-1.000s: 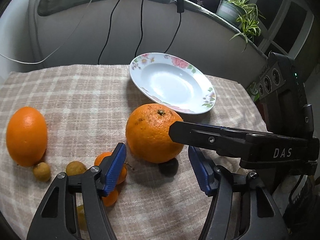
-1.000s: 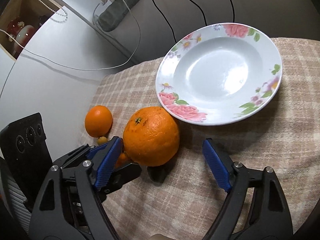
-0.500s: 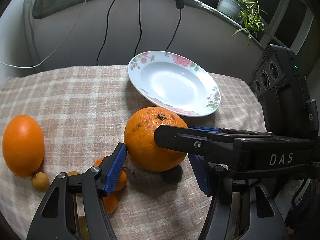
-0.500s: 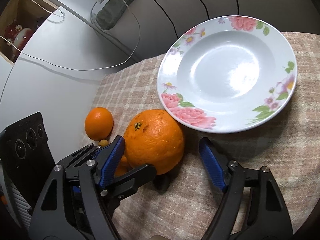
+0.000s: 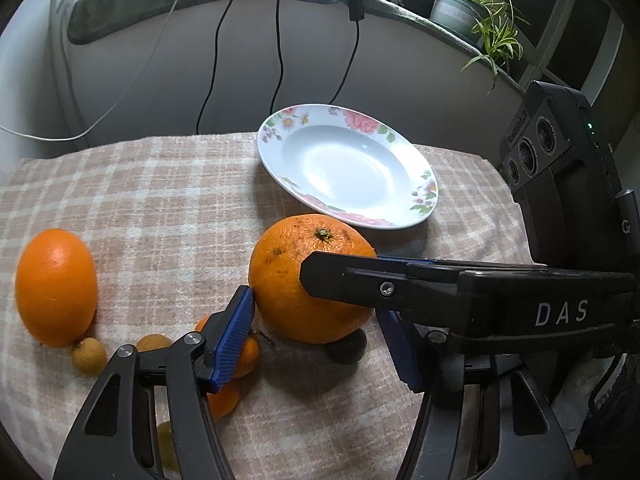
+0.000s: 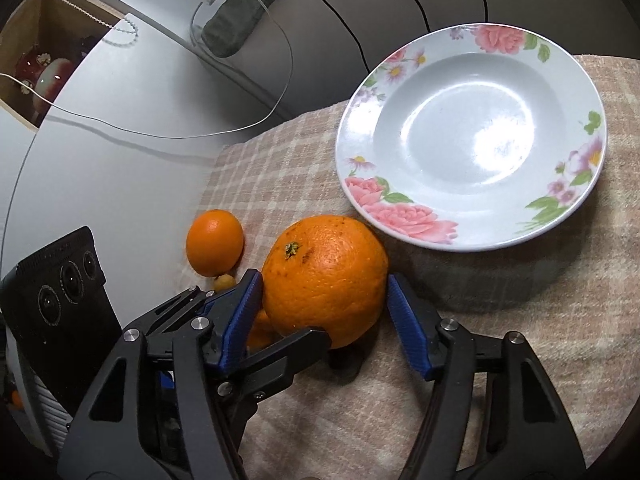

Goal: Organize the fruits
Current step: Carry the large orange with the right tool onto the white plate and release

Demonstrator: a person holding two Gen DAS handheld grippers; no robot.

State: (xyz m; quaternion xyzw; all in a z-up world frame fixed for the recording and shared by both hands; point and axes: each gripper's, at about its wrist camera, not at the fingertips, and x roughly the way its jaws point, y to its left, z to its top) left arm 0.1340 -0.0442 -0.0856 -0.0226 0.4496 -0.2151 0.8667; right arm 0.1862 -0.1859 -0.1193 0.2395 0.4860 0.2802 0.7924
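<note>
From the left wrist view, the left claw (image 5: 316, 336) is sitting spread around the big orange (image 5: 304, 280), its ribbed blue left pad touching the peel. The right pad is hidden behind the black finger of the other tool, so I cannot tell whether this claw is actually pressing or just bracketing. The big orange is resting on the bench (image 5: 160, 200), on a soft checked cloth, just in front of the flowered plate (image 5: 348, 164), which is lying empty, glossy and shallow. A smaller oval orange (image 5: 56, 286) is sitting well off to the left with tiny round brownish fruits (image 5: 89, 356) beside it.

Over to the right wrist view: the right claw (image 6: 324, 300) is closing in on the big orange (image 6: 326, 276), both blue pads now at the peel on either side, the fruit square between them. The skin is looking pebbled, waxy and speckled, with a green stem nub on top.

Now the danger, as I am judging it: two claws are crowding one round, slick fruit. If both are squeezing off-centre, it could be squirting out and rolling into the small oranges (image 5: 244, 360) tucked underneath, or the crossing fingers could be jamming against each other. The plate's sloped rim is also sitting close, so a low carry could be clipping it.
</note>
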